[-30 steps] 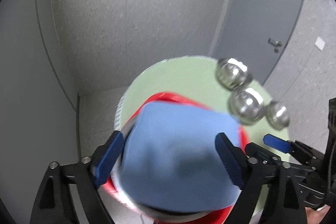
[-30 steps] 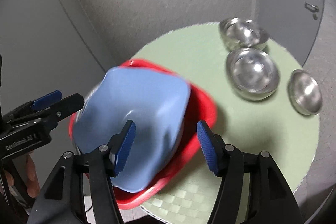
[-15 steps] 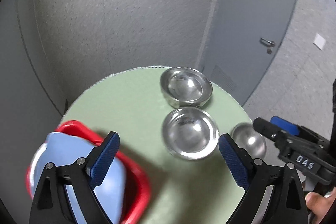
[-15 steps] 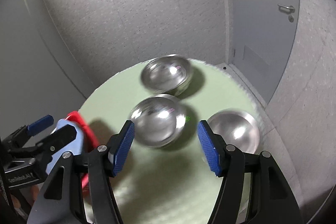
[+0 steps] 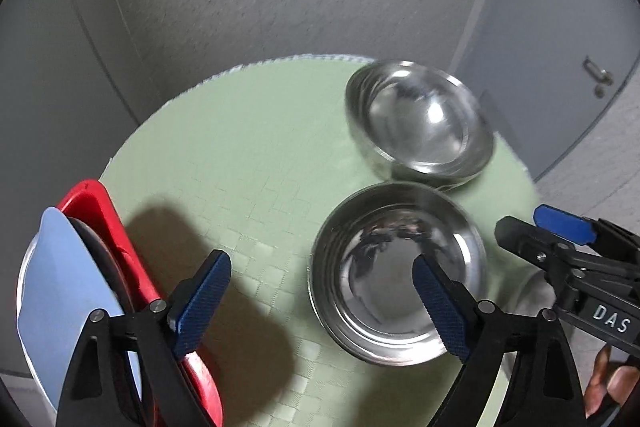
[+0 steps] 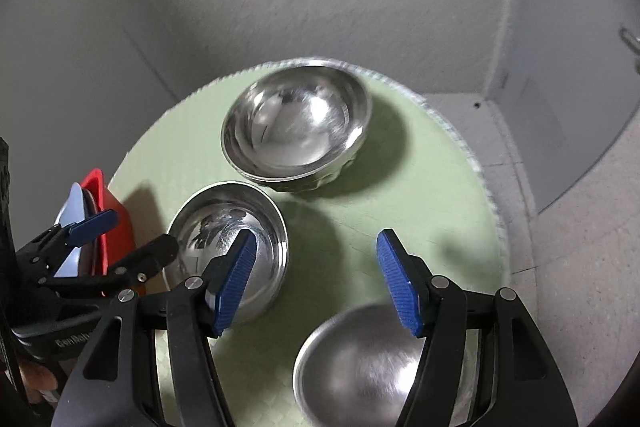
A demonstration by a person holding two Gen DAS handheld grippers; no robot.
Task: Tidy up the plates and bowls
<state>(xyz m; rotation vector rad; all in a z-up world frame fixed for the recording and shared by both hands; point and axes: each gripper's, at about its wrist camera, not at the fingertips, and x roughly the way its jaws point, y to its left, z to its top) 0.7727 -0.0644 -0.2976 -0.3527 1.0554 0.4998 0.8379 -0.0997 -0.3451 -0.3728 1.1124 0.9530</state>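
Three steel bowls sit on a round green table [image 5: 248,131]. In the left wrist view, the middle bowl [image 5: 396,275] lies by my open left gripper [image 5: 320,299], its right finger over the bowl's inside; the far bowl [image 5: 420,123] stands behind. A blue plate [image 5: 60,299] rests in a red plate [image 5: 100,211] at the left edge. In the right wrist view, my open right gripper [image 6: 316,283] hovers above the table between the middle bowl [image 6: 228,235] and the near bowl [image 6: 360,359]; the far bowl [image 6: 296,131] is behind. The left gripper [image 6: 100,247] shows at left.
Grey walls close in behind the table. A grey door [image 5: 560,47] with a handle stands to the right. Speckled floor [image 6: 580,247] lies beyond the table's right edge. The right gripper [image 5: 560,247] reaches in at the right of the left wrist view.
Both grippers moved right, away from the blue and red plates, and lower toward the steel bowls. The blue plate now lies on the red plate at the left edge.
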